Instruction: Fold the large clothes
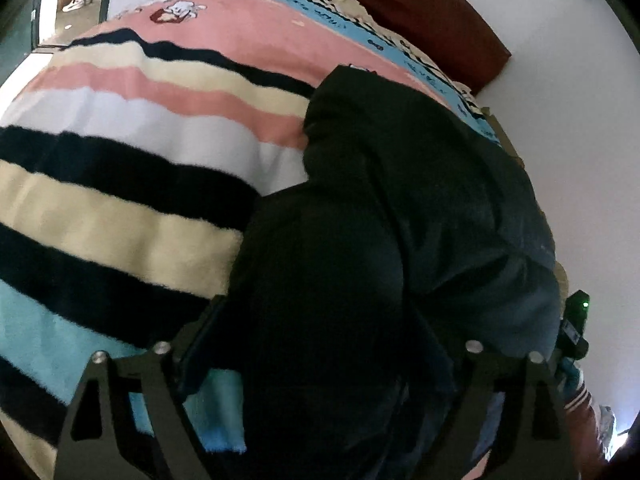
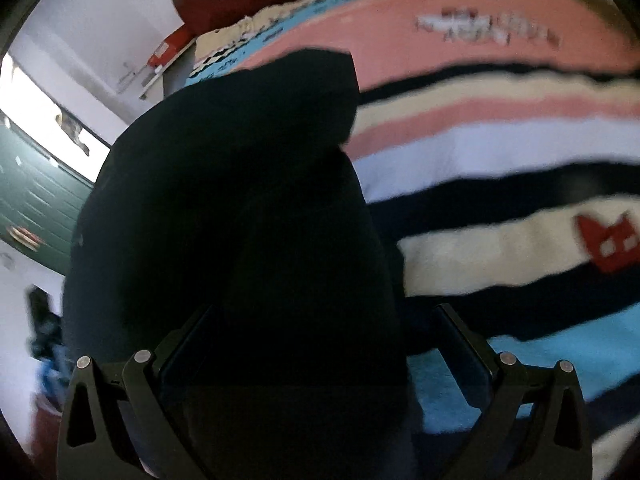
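Observation:
A large dark garment (image 1: pixel 400 208) lies on a striped blanket on a bed; it also fills the left of the right wrist view (image 2: pixel 224 200). My left gripper (image 1: pixel 320 320) has its jaws wide apart with the dark cloth bunched between and over them. My right gripper (image 2: pixel 324 320) also has its jaws wide apart, with the cloth lying across the left finger (image 2: pixel 188 340) and between the two. In neither view can I see the pads pressing on the cloth.
The striped blanket (image 1: pixel 140 160) of pink, cream, white, navy and blue covers the bed. A dark red headboard (image 1: pixel 420 4) stands against a white wall. A green door (image 2: pixel 36 200) and a doorway are off to the left. The other gripper (image 1: pixel 576 320) shows at the right edge.

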